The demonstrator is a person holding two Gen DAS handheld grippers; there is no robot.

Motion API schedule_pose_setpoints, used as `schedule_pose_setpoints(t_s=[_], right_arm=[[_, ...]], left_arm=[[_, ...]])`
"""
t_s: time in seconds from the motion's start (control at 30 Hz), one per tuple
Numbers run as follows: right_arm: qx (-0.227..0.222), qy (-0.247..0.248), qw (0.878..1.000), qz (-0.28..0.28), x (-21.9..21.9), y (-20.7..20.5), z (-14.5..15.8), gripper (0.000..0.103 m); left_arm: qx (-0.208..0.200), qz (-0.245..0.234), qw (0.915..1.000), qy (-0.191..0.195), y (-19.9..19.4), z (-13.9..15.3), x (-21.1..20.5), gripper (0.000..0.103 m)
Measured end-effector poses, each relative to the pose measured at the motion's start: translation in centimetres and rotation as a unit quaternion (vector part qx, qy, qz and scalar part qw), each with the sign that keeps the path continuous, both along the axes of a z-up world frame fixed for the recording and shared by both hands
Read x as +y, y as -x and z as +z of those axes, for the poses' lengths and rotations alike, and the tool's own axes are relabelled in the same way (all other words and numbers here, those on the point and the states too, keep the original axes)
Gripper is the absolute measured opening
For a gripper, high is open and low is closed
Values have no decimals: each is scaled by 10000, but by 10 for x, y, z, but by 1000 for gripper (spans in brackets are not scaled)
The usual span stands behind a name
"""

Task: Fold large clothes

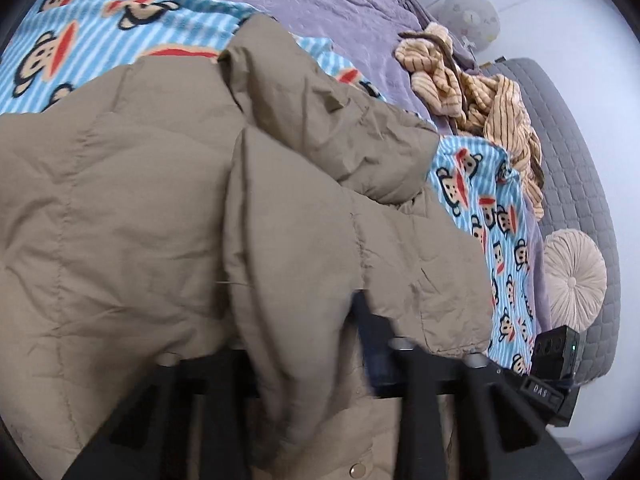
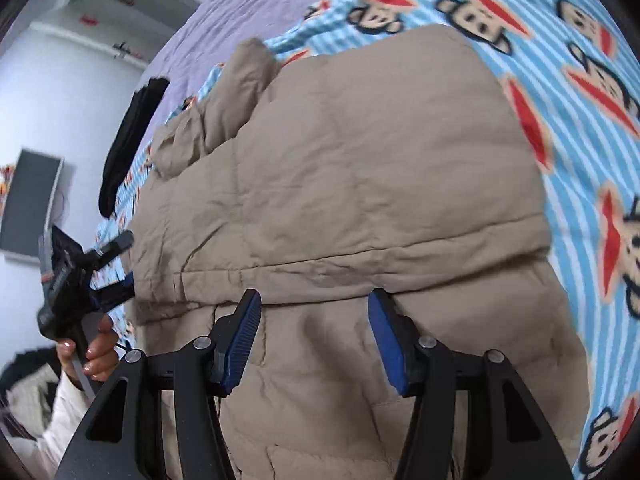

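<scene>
Two tools work on one tan padded jacket [image 2: 340,168], which lies spread over a blue striped monkey-print blanket [image 2: 580,120] on the bed [image 1: 320,8].

1. Left of the jacket, in the right wrist view: a hand [image 2: 98,348] in a pale sleeve grips the left tool [image 2: 122,268] at the jacket's left edge. In the left wrist view a fold of jacket fabric hangs down between this tool's fingers and hides most of them. The tool is pressed together on that fold.
2. Beyond the left edge of the jacket: a black garment [image 2: 132,136] lies at the side of the bed.
3. Over the near part of the jacket: the right tool [image 2: 314,308] points steeply down. Its blue pads [image 2: 244,340] stand spread apart, just above a folded seam. No fabric is pinched between them.
4. Right of the jacket, in the left wrist view: a tan striped garment [image 1: 480,92] lies crumpled on the bed, apart from the jacket. A round pleated cushion [image 1: 574,276] rests against the grey quilted headboard [image 1: 580,152] beyond it.
</scene>
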State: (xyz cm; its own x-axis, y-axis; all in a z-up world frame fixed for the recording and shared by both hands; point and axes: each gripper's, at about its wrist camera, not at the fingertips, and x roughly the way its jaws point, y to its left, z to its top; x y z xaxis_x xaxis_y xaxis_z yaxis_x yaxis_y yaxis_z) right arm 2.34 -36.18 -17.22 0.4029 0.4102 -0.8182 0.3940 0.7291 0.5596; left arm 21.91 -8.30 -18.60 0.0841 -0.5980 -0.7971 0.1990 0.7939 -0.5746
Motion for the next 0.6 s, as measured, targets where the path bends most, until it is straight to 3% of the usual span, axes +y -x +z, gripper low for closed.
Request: schedule_pose_setpoints(t_s=[0.17,0.27,0.3,0.33,0.43,0.53,0.6], right_arm=[[-81,-563,9914,-1178,-49,11,-16,60],[-316,-773,9894,-1192,-52,13,-12,59],[-360,-674,9922,-981,-46,13,-9,56],[-366,-520,9956,-688,-38,12,-6,44],[-93,86,9996,256,-11,6,-9,20],[-39,1142,9900,822,9,-12,-6,14],[-244,1747,9815,746,7,-24,6,14]], left_arm=[[-537,94,9984,-153,10,24,3,11],[-549,96,9980,-287,10,29,13,11],[-543,109,9981,-279,9,31,17,11],[-552,128,9981,-239,8,34,22,11],[-651,167,9976,-147,8,45,29,11],[-772,138,9966,-265,10,50,30,11],[-665,102,9970,-371,11,42,30,11]])
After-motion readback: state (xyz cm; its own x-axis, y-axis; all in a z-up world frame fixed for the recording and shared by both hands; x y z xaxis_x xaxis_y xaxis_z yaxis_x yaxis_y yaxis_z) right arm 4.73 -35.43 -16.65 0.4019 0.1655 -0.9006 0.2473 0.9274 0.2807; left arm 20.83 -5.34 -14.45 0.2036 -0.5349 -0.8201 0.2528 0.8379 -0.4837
